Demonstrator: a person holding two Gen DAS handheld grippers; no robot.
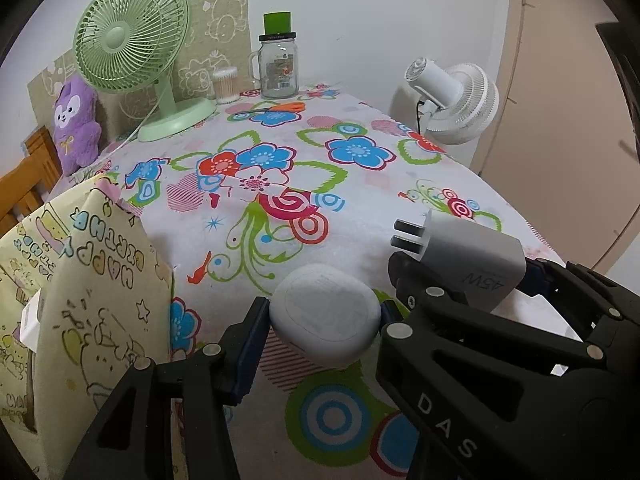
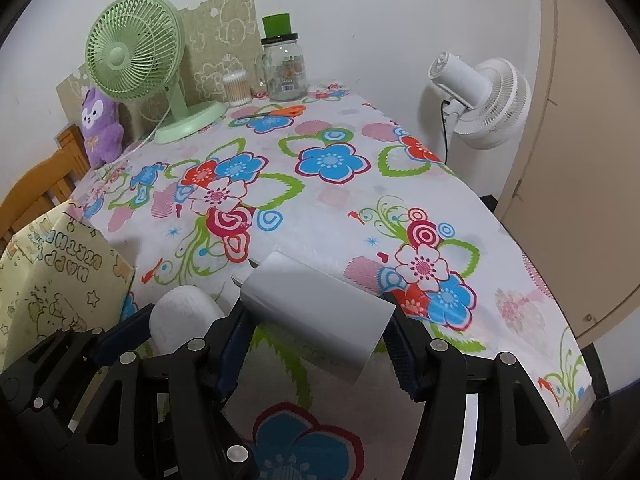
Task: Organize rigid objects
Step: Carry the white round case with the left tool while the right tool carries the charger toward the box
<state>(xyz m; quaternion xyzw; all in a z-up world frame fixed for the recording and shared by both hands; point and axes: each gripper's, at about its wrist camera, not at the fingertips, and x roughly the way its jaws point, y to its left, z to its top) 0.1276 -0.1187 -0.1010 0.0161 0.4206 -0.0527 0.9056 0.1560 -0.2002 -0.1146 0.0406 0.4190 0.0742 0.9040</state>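
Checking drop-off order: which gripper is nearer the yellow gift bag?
Left. The left gripper, shut on the white oval case, sits just beside the yellow gift bag. The right gripper, holding the grey charger, is farther out, beyond the left one.

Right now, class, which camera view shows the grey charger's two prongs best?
The left wrist view: the charger sits side-on in the right gripper, both prongs clear against the tablecloth. The right wrist view looks along the charger, so its body hides all but slivers of the prongs.
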